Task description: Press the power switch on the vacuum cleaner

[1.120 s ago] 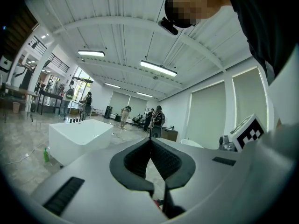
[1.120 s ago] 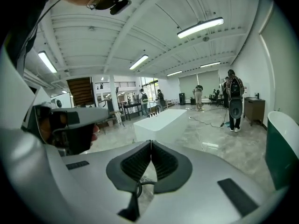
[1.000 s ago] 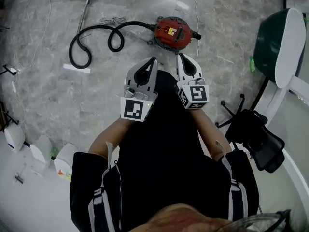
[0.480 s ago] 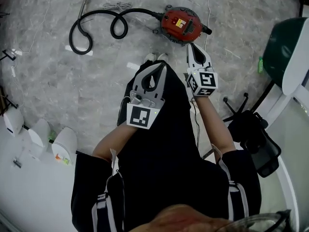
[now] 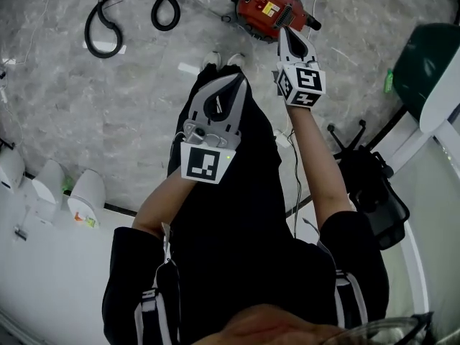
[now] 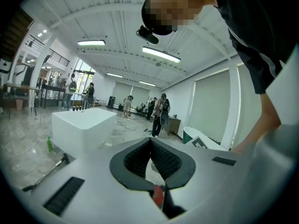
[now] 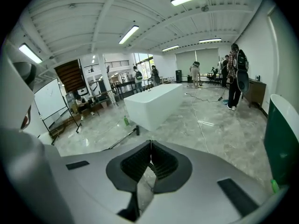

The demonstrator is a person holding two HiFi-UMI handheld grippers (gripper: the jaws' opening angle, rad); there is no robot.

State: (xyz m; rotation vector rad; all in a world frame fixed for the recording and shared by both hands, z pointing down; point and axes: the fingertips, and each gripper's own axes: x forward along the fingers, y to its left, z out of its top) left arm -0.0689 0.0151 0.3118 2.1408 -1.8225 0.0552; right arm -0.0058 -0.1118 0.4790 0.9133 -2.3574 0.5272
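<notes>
Right gripper (image 5: 286, 31), jaws closed and empty, tips overlapping the near edge of the red vacuum cleaner (image 5: 259, 6); left gripper (image 5: 240, 79), likewise closed, nearer and left.

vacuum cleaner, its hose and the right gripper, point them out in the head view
vacuum cleaner (image 5: 256, 11), head view, on its red body
hose (image 5: 88, 33), head view, on the left bend of the black loop
right gripper (image 5: 282, 31), head view, at its closed fingertips by the vacuum cleaner
</notes>
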